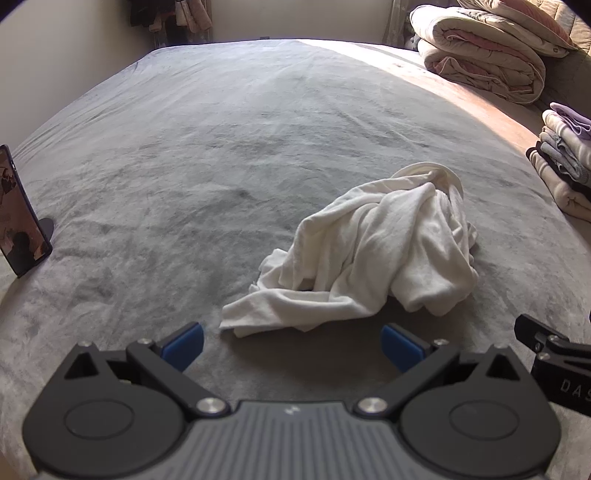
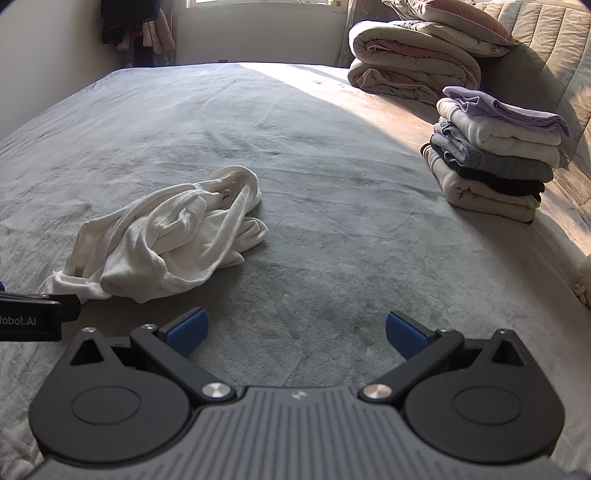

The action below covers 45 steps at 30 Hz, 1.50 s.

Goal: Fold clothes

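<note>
A crumpled white garment (image 1: 365,254) lies in a heap on the grey bed cover (image 1: 184,155). It also shows in the right wrist view (image 2: 166,236), left of centre. My left gripper (image 1: 293,347) is open and empty, just short of the garment's near edge. My right gripper (image 2: 295,332) is open and empty over bare cover, to the right of the garment. The right gripper's body shows at the right edge of the left wrist view (image 1: 557,362). The left gripper's body shows at the left edge of the right wrist view (image 2: 33,319).
A stack of folded clothes (image 2: 495,155) stands at the right side of the bed. Rolled quilts (image 2: 417,51) lie at the far right corner. A phone on a stand (image 1: 22,214) stands at the left edge. Clothes hang by the far wall (image 2: 136,26).
</note>
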Motion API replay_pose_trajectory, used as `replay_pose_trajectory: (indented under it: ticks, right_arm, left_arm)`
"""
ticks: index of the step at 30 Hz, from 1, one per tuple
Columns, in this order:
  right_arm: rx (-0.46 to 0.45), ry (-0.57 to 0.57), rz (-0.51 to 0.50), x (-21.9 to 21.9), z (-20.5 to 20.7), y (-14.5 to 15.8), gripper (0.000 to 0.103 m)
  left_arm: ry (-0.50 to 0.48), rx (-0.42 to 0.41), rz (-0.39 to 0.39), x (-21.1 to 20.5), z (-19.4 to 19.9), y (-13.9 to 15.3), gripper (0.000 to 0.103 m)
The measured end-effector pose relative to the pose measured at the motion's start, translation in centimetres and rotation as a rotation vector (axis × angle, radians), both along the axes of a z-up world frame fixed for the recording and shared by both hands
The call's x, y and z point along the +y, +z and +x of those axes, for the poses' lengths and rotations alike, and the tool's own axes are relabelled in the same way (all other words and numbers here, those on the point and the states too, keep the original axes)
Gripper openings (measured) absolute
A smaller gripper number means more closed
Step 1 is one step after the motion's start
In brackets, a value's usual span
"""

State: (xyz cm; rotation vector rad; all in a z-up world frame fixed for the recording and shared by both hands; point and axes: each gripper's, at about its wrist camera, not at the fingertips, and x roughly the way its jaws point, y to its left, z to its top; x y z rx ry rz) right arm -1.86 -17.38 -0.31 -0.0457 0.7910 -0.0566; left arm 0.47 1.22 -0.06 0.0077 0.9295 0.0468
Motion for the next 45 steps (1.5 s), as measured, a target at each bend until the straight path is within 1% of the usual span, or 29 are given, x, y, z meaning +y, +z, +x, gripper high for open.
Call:
replay_pose_trajectory:
  ticks: [3, 6, 10, 13, 16, 18, 20, 21, 22, 23, 24, 25, 26, 27, 28, 30, 33, 36, 37, 39, 41, 42, 43, 44, 45]
  right_arm:
    - [0.019, 0.008, 0.022, -0.1, 0.4, 0.0, 0.103]
    - [0.038, 0.035, 0.075, -0.3, 0.9, 0.6, 0.103]
    - [0.063, 0.066, 0.12, -0.4, 1.8, 1.7, 0.103]
    - [0.08, 0.088, 0.147, -0.5, 3.0, 3.0, 0.103]
    - [0.11, 0.099, 0.215, -0.4, 4.5, 3.8, 0.102]
    - [0.125, 0.102, 0.252, -0.1, 5.4, 4.0, 0.097]
    - [0.129, 0.106, 0.246, 0.7, 6.1, 3.9, 0.087]
    - [0.128, 0.108, 0.242, 1.1, 6.3, 3.8, 0.085]
    - [0.126, 0.108, 0.241, 1.6, 6.6, 3.7, 0.083]
    - [0.124, 0.11, 0.252, 1.9, 6.9, 3.6, 0.077]
    - [0.124, 0.114, 0.273, 2.0, 7.3, 3.6, 0.073]
    - [0.129, 0.117, 0.296, 2.3, 7.7, 3.4, 0.065]
    - [0.145, 0.121, 0.327, 2.6, 8.2, 3.2, 0.061]
    - [0.158, 0.126, 0.358, 2.9, 8.7, 3.1, 0.06]
    - [0.163, 0.128, 0.383, 3.2, 9.0, 3.1, 0.057]
    - [0.167, 0.129, 0.425, 3.7, 9.4, 2.9, 0.055]
    - [0.166, 0.145, 0.447, 4.9, 9.8, 3.2, 0.052]
    - [0.179, 0.168, 0.452, 5.9, 9.9, 3.1, 0.046]
    - [0.183, 0.175, 0.456, 6.2, 9.9, 3.1, 0.044]
    - [0.192, 0.183, 0.474, 6.6, 9.8, 3.1, 0.044]
    - [0.202, 0.187, 0.493, 6.9, 9.9, 3.1, 0.044]
    - [0.206, 0.185, 0.5, 7.0, 9.9, 3.2, 0.044]
    - [0.213, 0.179, 0.504, 7.0, 9.8, 3.3, 0.044]
    - [0.221, 0.173, 0.508, 6.9, 9.7, 3.3, 0.044]
    - [0.227, 0.167, 0.51, 6.9, 9.6, 3.4, 0.044]
  left_arm:
    - [0.008, 0.014, -0.024, 0.1, 0.0, 0.1, 0.103]
    - [-0.004, 0.027, -0.033, 0.2, 0.5, 0.6, 0.103]
    - [-0.025, 0.063, 0.015, 0.7, 1.9, 1.5, 0.103]
    - [-0.014, 0.032, -0.025, 2.0, 2.8, 2.1, 0.103]
    - [-0.02, 0.011, -0.047, 3.0, 3.7, 1.6, 0.103]
    - [-0.03, 0.01, -0.058, 3.7, 4.3, 0.9, 0.103]
    - [-0.029, 0.024, -0.089, 4.5, 4.8, -0.2, 0.103]
    - [-0.029, 0.034, -0.11, 5.0, 5.1, -0.8, 0.103]
    - [-0.034, 0.046, -0.134, 5.4, 5.3, -1.2, 0.103]
    - [-0.043, 0.063, -0.171, 5.9, 5.7, -1.5, 0.102]
    - [-0.05, 0.068, -0.213, 6.3, 5.9, -1.7, 0.102]
    - [-0.057, 0.072, -0.254, 6.6, 6.1, -1.9, 0.102]
    - [-0.063, 0.065, -0.284, 6.9, 6.1, -2.1, 0.102]
    - [-0.066, 0.056, -0.294, 7.1, 6.2, -2.3, 0.102]
    - [-0.065, 0.053, -0.286, 7.1, 6.2, -2.6, 0.102]
    - [-0.064, 0.057, -0.279, 7.3, 6.4, -3.0, 0.099]
    - [-0.087, 0.05, -0.323, 7.7, 6.4, -3.0, 0.096]
    - [-0.112, 0.029, -0.368, 8.1, 6.2, -2.6, 0.093]
    - [-0.117, 0.025, -0.379, 8.1, 6.2, -2.6, 0.091]
    - [-0.124, 0.018, -0.416, 8.3, 6.3, -2.9, 0.084]
    - [-0.131, 0.014, -0.424, 8.1, 6.3, -3.2, 0.076]
    - [-0.134, 0.013, -0.429, 8.1, 6.4, -3.4, 0.074]
    - [-0.138, 0.011, -0.433, 8.0, 6.4, -3.6, 0.068]
    - [-0.142, 0.009, -0.437, 7.9, 6.4, -3.8, 0.058]
    - [-0.145, 0.008, -0.441, 7.8, 6.4, -4.0, 0.051]
